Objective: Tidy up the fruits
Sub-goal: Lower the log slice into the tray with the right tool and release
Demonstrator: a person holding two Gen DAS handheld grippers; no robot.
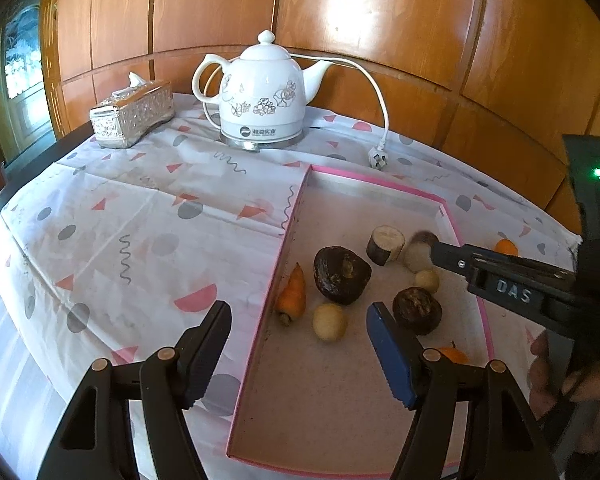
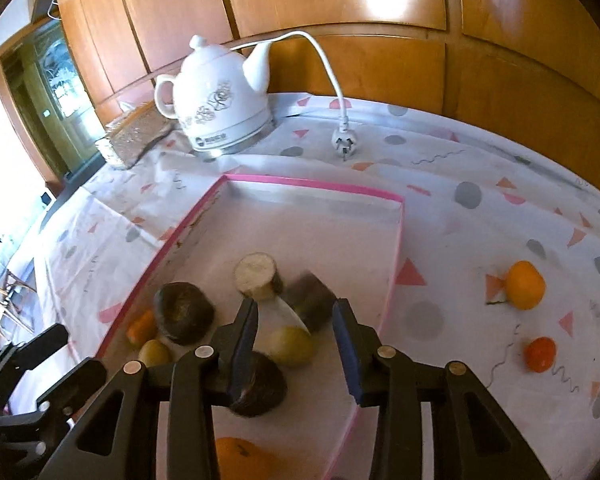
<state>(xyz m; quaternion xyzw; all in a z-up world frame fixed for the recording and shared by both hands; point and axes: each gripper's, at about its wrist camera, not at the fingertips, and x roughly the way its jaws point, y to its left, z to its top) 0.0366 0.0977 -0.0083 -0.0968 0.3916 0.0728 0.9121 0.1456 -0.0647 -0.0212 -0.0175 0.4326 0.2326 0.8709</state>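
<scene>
My left hand-held gripper [image 1: 298,344] hung spread over the pink tray [image 1: 288,232], pinching nothing. My right hand-held gripper [image 2: 296,334] was parted, empty, above the tray's fruits. Two oranges [image 2: 525,285] lay on the counter [image 2: 480,232] at 3 o'clock.

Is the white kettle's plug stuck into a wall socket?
No, the plug lies loose on the tablecloth beside the kettle, its prongs bare.

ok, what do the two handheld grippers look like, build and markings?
Both are black plastic clamp-style bodies with triangular cutouts and tan round pivot pins. The left gripper and right gripper each have one blue ridged pad. The right's side bears raised "DAS" lettering, with a green LED on its mount.
</scene>
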